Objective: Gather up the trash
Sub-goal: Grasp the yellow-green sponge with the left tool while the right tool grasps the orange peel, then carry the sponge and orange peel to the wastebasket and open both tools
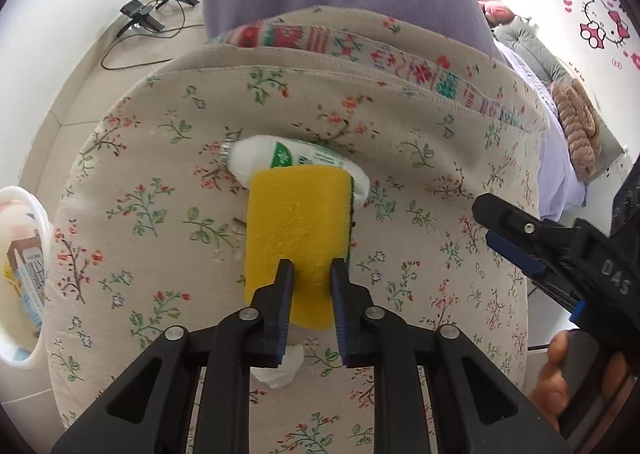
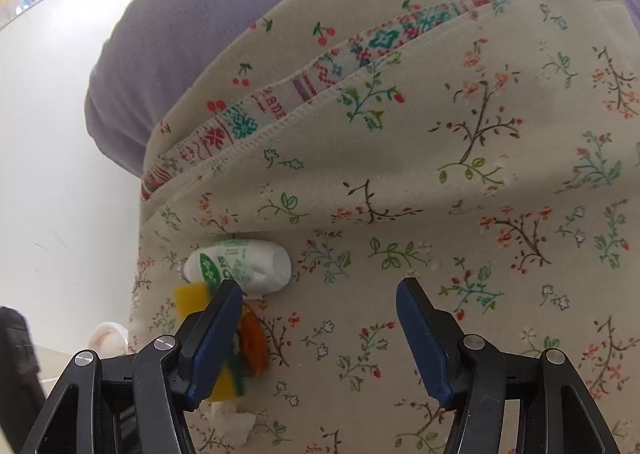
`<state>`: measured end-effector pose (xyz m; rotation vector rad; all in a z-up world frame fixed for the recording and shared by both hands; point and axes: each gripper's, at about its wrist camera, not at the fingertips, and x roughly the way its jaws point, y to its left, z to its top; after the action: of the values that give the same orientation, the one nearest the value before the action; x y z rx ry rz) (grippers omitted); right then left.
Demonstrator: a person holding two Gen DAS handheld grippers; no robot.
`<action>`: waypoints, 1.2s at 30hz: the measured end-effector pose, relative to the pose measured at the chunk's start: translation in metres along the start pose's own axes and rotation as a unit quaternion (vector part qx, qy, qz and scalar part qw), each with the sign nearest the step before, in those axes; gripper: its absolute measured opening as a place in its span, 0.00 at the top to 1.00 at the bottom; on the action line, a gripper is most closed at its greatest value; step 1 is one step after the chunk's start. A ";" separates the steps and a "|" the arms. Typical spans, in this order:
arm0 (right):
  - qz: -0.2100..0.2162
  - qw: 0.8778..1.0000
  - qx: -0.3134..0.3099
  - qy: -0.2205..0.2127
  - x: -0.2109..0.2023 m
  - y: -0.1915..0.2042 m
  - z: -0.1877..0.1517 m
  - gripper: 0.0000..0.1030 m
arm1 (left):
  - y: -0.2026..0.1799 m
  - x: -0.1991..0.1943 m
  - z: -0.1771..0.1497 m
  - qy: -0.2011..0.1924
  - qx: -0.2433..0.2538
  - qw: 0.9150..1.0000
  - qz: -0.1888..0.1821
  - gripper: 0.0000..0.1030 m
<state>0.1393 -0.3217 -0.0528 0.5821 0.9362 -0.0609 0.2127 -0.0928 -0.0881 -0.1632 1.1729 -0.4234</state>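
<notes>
Left gripper (image 1: 311,270) fingers clamped on yellow rectangular foam sponge (image 1: 298,230), presumably for lifting off floral cloth-covered cushion (image 1: 400,158) toward white bin (image 1: 24,198) at left. Right gripper (image 2: 320,318) fingers spread wide, gripping nothing. Small white plastic bottle (image 1: 280,160) touching sponge's far edge; crumpled white tissue (image 1: 280,370) near, beneath fingers.

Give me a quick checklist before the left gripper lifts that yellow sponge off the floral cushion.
1. Left gripper closed on the yellow sponge: ok, pads pinch its near edge.
2. Grip deep enough: cannot tell, only the edge is caught.
3. White bottle clear of the sponge: not ok, it lies right behind, touching or overlapped.
4. Right gripper out of the way: ok, open and empty.
5. White basket reachable: ok, beside the floral cushion.
</notes>
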 end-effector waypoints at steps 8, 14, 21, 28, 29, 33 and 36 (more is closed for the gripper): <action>-0.007 0.999 -0.026 0.026 0.026 0.014 -0.003 0.33 | 0.017 -0.011 0.011 -0.010 -0.027 0.999 -0.017 0.85; -0.013 0.995 -0.078 0.053 0.045 0.033 -0.013 0.33 | 0.034 -0.030 0.014 -0.027 -0.051 0.998 -0.027 0.85; -0.015 0.988 -0.124 0.091 0.074 0.059 -0.028 0.44 | 0.051 -0.041 0.014 -0.032 -0.069 0.997 -0.020 0.85; -0.017 0.982 -0.153 0.113 0.092 0.084 -0.043 0.47 | 0.066 -0.049 0.015 -0.037 -0.076 0.996 -0.017 0.85; -0.023 0.981 -0.154 0.116 0.096 0.086 -0.044 0.48 | 0.067 -0.050 0.015 -0.038 -0.076 0.996 -0.017 0.85; -0.036 0.976 -0.168 0.137 0.116 0.093 -0.053 0.87 | 0.074 -0.054 0.015 -0.039 -0.080 0.996 -0.016 0.85; -0.029 0.977 -0.171 0.123 0.110 0.100 -0.053 0.89 | 0.081 -0.060 0.016 -0.044 -0.084 0.995 -0.018 0.85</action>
<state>0.1959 -0.1895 -0.1177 0.2452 1.1747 0.1214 0.2276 0.0035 -0.0582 -0.3447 1.1205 -0.3456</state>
